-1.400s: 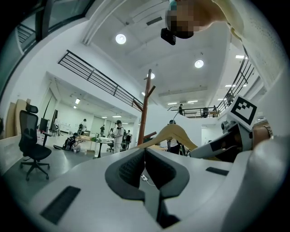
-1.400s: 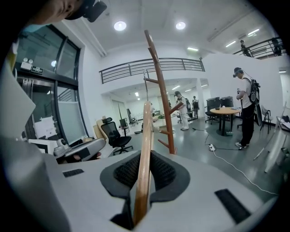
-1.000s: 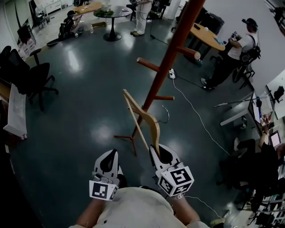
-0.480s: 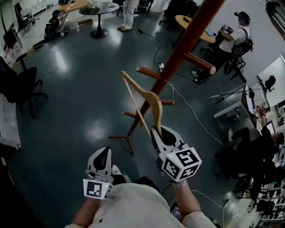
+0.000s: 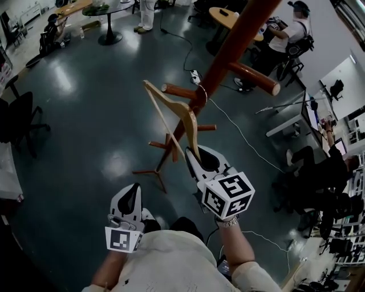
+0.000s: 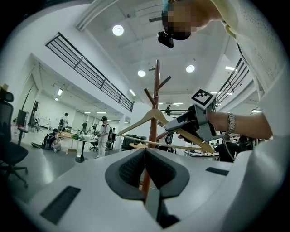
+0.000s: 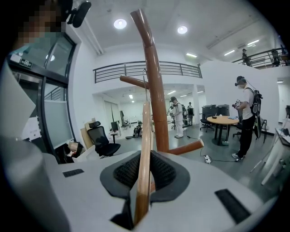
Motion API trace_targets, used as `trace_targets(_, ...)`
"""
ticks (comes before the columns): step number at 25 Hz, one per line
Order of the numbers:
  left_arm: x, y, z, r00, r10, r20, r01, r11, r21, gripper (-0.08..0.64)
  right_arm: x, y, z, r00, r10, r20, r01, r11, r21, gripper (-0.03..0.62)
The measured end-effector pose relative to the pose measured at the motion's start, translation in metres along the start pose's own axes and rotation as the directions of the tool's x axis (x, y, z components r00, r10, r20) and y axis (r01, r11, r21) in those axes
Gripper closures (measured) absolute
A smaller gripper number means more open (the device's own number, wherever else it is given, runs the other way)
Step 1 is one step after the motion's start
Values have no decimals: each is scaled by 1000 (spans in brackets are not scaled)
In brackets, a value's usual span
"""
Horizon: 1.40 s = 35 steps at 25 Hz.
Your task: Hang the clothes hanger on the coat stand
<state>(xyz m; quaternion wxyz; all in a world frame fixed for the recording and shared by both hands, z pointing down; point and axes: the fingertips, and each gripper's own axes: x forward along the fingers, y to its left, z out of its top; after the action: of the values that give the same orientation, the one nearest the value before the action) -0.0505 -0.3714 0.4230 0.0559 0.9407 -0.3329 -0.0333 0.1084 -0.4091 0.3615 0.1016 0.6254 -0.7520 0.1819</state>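
The wooden hanger (image 5: pixel 177 114) is gripped by one arm's end in my right gripper (image 5: pixel 197 155), which is shut on it. Its metal hook (image 5: pixel 201 94) is right beside a lower peg (image 5: pixel 177 90) of the brown coat stand (image 5: pixel 228 51); I cannot tell whether they touch. The right gripper view has the hanger arm (image 7: pixel 145 149) edge-on between the pads, and the stand's pole (image 7: pixel 154 90) just behind. My left gripper (image 5: pixel 130 199) hangs low and to the left, shut and empty. The left gripper view looks up at the hanger (image 6: pixel 154 117) and the stand (image 6: pixel 157 86).
The stand's feet (image 5: pixel 151 171) spread over the dark floor. A white cable (image 5: pixel 245 140) runs past its right side. People stand by a round table (image 5: pixel 105 8) at the back and by a wooden table (image 5: pixel 228 17). An office chair (image 5: pixel 17 122) is at left.
My right gripper has carried the hanger up and toward the stand, so the hook has come up beside the lower peg. The left gripper stays low.
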Motion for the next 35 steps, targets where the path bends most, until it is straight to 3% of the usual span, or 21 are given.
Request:
trace_targets(14, -5, 5, -15, 1000, 6, -25, -7, 1000, -15, 548, 17, -12, -18, 1000, -6, -7, 6, 998, 59, 525)
trace_targets(35, -15, -8, -24, 999, -1, -42, 2, 1000, 18, 548, 3, -7, -40, 1000, 3, -20, -3, 1000, 0, 520)
